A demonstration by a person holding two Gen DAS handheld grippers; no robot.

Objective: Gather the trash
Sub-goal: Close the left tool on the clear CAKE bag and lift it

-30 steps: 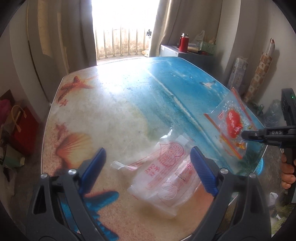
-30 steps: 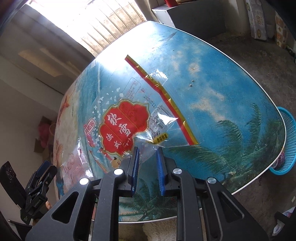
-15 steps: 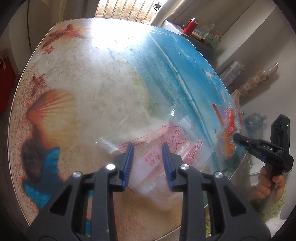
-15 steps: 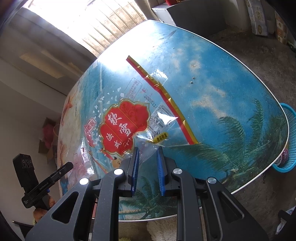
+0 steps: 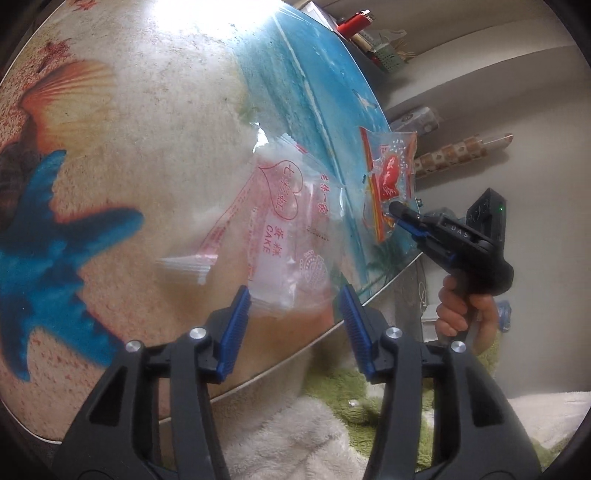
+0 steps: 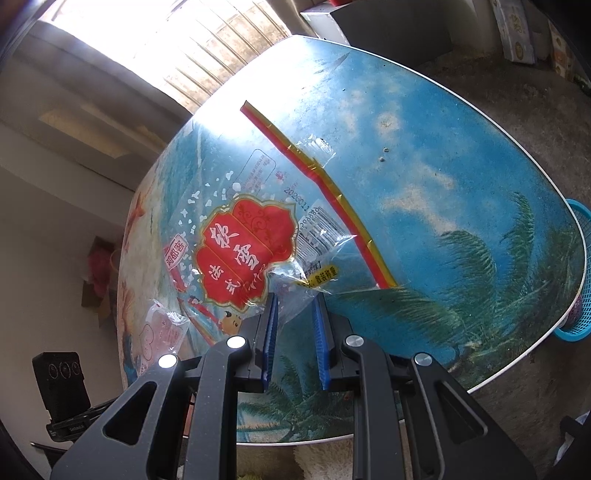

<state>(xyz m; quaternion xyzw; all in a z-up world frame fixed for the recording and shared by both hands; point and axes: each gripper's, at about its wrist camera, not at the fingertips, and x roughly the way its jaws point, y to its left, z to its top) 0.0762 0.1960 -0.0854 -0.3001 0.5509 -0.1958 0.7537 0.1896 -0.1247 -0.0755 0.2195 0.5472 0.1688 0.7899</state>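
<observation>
A clear cake wrapper with pink print [image 5: 284,218] lies on the beach-print table [image 5: 129,155] near its front edge. My left gripper [image 5: 293,301] is open, its blue pads on either side of the wrapper's near end. My right gripper [image 6: 294,306] is shut on the corner of a clear snack bag with a red label [image 6: 251,254] and holds it raised off the table. That bag [image 5: 391,177] and the right gripper [image 5: 397,210] also show in the left wrist view. The cake wrapper [image 6: 162,332] shows at the left of the right wrist view.
A blue plastic basket [image 6: 576,273] stands on the floor beyond the table's right edge. A white and green fluffy rug [image 5: 332,424] lies below the table's front edge. A cabinet with a red flask [image 5: 354,24] stands at the far side.
My left gripper closed partway over the cake wrapper, then opened wide again and shifted toward the table's front right edge. My right gripper still holds the red-label bag, almost unmoved.
</observation>
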